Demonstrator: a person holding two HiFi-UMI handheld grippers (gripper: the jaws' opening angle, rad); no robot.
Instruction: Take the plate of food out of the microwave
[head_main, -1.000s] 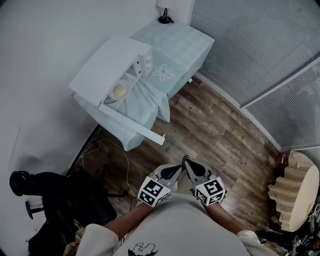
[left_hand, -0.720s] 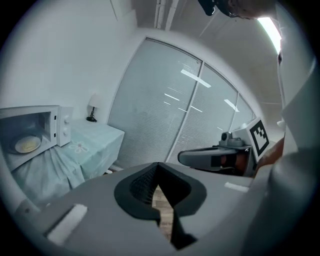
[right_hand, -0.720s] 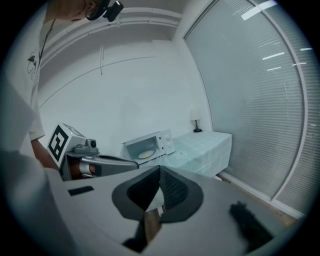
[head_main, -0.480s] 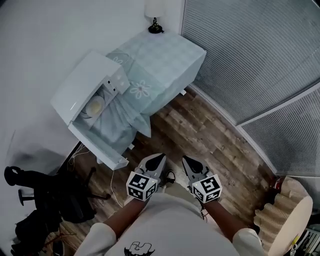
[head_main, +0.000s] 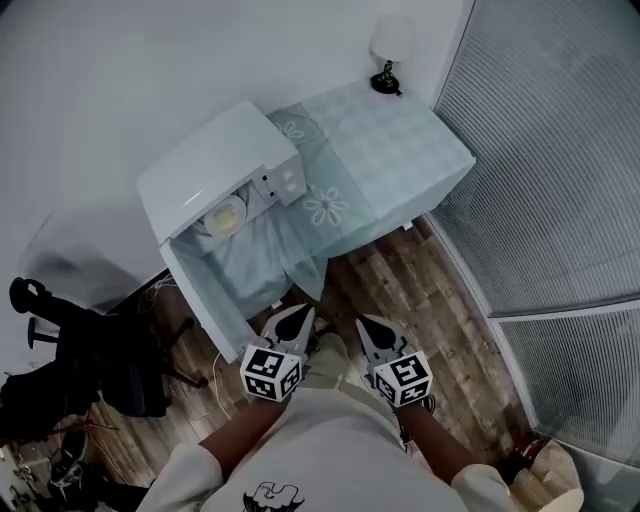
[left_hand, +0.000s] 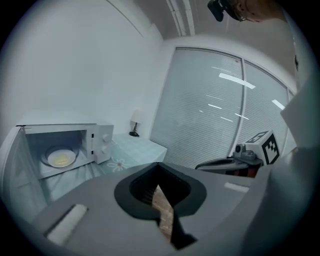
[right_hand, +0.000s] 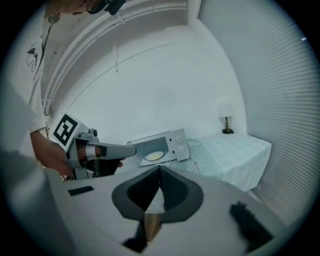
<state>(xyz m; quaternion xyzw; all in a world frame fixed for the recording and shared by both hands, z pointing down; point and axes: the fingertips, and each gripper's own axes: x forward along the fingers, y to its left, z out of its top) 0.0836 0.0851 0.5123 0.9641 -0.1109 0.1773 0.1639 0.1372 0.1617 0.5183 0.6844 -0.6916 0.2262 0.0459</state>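
Head view shows the round white plate of yellow food (head_main: 226, 212) sitting inside the white box microwave (head_main: 215, 165), door swung open, at eleven o'clock from the grey left gripper (head_main: 299, 311) and grey right gripper (head_main: 363, 323), both closed tight on nothing.

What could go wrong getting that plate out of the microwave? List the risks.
1. The open microwave door juts toward the person; the left gripper may clip it on the way in.
2. Both it and the right gripper are shut; unless one opens before reaching the plate of food, it could shove the plate deeper.
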